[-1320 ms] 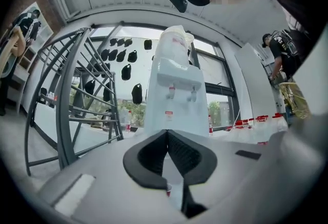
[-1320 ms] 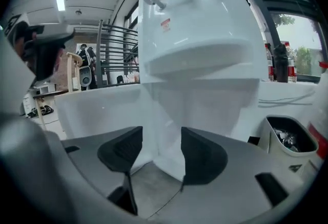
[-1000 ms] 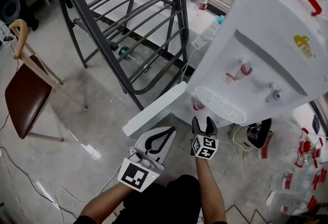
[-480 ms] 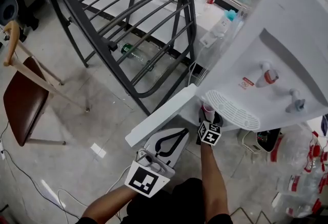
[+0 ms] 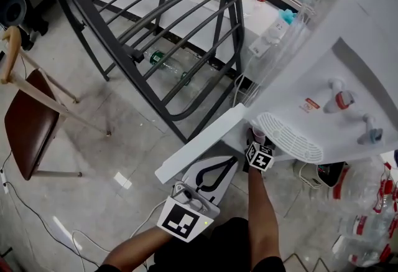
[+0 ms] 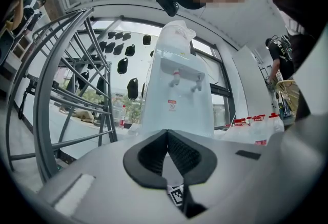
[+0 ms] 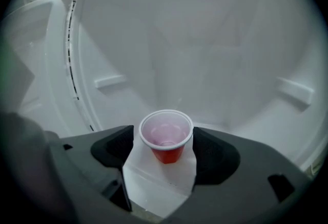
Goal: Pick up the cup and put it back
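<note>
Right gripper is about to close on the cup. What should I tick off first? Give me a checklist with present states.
1. Cup upright on the cabinet floor: ok.
2. Cup centred between the right gripper's jaws: ok.
3. Right jaws apart, not yet clamped: ok.
4. Pads touching the cup's rim: cannot tell.
5. Cabinet door open, out of the way: ok.
6. Left gripper shut, empty, outside the cabinet: ok.
</note>
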Demonstrator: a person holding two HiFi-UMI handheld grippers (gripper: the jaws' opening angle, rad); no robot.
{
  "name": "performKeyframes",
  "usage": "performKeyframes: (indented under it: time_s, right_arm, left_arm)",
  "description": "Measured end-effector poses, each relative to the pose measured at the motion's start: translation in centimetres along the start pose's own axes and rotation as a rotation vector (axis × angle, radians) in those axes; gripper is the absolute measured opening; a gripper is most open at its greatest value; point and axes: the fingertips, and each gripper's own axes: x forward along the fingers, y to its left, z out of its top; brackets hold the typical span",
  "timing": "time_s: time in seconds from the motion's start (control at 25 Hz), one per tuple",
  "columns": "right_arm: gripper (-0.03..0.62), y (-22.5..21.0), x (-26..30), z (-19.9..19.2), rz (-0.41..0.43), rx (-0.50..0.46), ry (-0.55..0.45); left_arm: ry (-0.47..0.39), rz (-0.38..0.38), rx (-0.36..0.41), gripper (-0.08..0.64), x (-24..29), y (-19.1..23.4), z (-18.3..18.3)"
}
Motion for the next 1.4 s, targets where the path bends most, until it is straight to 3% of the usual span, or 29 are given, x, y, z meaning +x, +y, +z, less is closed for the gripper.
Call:
performKeyframes:
  time_s: [0.28, 0.88, 1.2, 1.4]
  right_arm:
    - [0.311, -0.2, 0.1, -0.4, -0.027, -0.013, -0.007]
    - [0.291, 0.0, -1.8, 0.5, -0.003, -0.055, -0.035]
    - [0.290, 3.0, -7.8, 1.3, 0.110, -0.064, -0.042]
    - [0.290, 4.7, -13.9, 2.0, 0.209, -0.076, -0.032]
  left_arm:
    - [0.044, -0.042, 0.040, 0.006, 0.4, -0.5, -0.6]
    - [0.024, -0.036, 0.026, 0.006, -0.4, -0.7, -0.3]
    - [-0.018, -0.035, 0.044, 0.006, -0.7, -1.3, 1.4]
    - [-0.052, -0.020, -0.002, 0.006, -1.2, -2.3, 3.0]
